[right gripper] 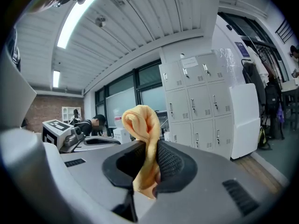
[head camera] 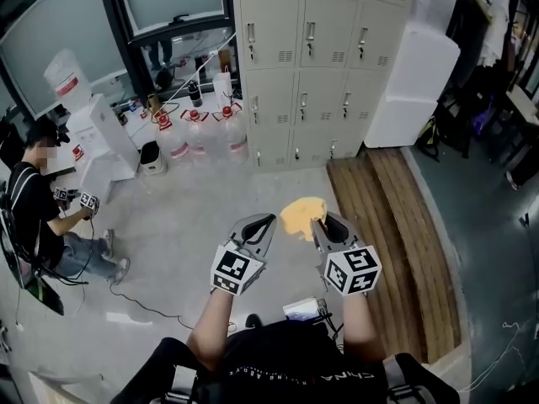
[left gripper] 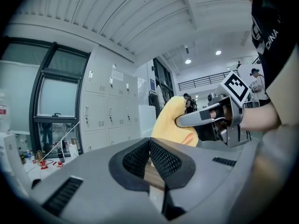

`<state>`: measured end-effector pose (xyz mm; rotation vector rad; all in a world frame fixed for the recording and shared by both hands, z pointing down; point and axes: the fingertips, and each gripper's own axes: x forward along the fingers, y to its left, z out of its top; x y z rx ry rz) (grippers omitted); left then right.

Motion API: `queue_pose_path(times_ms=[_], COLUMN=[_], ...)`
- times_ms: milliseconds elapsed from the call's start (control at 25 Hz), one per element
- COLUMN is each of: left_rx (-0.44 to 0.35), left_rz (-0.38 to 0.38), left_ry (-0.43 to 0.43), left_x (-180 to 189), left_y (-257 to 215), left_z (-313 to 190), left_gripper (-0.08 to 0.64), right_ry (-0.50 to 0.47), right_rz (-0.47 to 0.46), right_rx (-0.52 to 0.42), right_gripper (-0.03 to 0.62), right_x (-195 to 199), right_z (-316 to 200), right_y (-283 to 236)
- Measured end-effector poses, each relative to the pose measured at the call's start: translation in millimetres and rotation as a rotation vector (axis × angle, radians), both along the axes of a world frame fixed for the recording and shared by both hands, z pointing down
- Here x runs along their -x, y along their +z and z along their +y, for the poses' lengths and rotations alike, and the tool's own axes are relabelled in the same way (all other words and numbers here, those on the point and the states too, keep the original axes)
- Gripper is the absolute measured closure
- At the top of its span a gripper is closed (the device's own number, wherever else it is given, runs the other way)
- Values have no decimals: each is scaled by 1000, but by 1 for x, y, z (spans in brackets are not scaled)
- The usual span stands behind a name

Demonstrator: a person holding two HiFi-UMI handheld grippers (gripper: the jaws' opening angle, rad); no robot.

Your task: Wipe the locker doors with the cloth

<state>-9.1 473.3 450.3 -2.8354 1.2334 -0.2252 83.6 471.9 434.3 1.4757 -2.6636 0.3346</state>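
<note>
A yellow cloth (head camera: 301,215) (right gripper: 141,125) is pinched between the jaws of my right gripper (head camera: 323,222) (right gripper: 145,164), bunched up above the pads. From the left gripper view the same cloth (left gripper: 174,118) hangs off the right gripper (left gripper: 216,120). My left gripper (head camera: 263,223) (left gripper: 149,160) is beside it, jaws together with nothing between them. The grey locker doors (head camera: 324,66) (right gripper: 201,111) (left gripper: 105,108) stand ahead, some distance off, with small handles and vents.
A wooden bench (head camera: 396,234) runs along the floor on the right, by a white cabinet (head camera: 411,82). Water bottles (head camera: 198,133) stand left of the lockers. A seated person (head camera: 42,217) holding another gripper is at the far left. A cable (head camera: 143,305) lies on the floor.
</note>
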Motion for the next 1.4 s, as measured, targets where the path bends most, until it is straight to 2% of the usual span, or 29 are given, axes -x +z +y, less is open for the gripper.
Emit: queue_pose_path(times_ms=[360, 800, 960, 1160, 1400], left_rx=[-2, 1, -1, 20, 33], left_rz=[-5, 6, -24, -1, 18], left_ry=[-14, -70, -94, -130, -114], left_x=[-9, -62, -70, -64, -52], left_y=[4, 10, 16, 23, 37], left_z=[-3, -9, -14, -41, -99], left_gripper=[540, 540, 540, 540, 540], right_ry=[-18, -46, -70, -77, -46], right_rz=[-3, -27, -41, -47, -36], right_rx=[3, 21, 29, 40, 59], right_gripper=[508, 508, 508, 508, 508], right_x=[-7, -62, -71, -75, -68], right_z=[-2, -10, -21, -47, -100], right_y=[6, 18, 25, 30, 42])
